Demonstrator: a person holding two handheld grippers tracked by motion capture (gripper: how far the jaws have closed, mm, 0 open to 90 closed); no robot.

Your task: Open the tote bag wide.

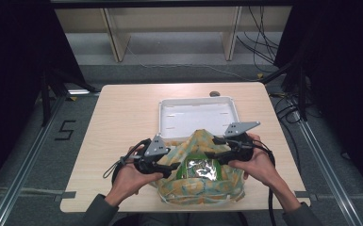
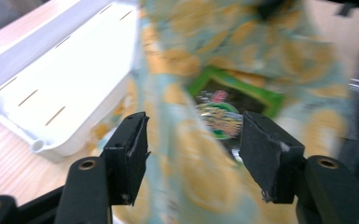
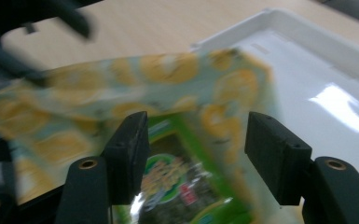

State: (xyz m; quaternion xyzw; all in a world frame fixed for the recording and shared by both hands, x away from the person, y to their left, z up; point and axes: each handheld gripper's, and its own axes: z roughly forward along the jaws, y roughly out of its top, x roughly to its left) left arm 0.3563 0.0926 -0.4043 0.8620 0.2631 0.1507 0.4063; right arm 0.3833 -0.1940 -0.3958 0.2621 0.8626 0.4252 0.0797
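A person's two hands work a gripper each over a patterned cloth bag at the near edge of the worktop, just in front of a white tray. The bag, pale blue-green with yellow rounds, lies with its mouth gaping; inside sits a shiny green packet.

The left gripper rests at the left side of the opening, the right gripper at the right. In both gripper views the jaws stand spread, with cloth lying between them but not pinched.

Both gripper views are smeared, the cloth most of all, so exact contact is hard to read.

The risks, as a judgement: the cloth is limp and folds over itself, so a closing gripper may catch two layers, or a layer plus the packet, rather than one edge of the mouth. The glossy packet looks slippery and could slide deeper or out. The bag sits close to the worktop's near edge, so an uneven pull could drag it off. The tray's rim touches the bag's far flap and may snag it.
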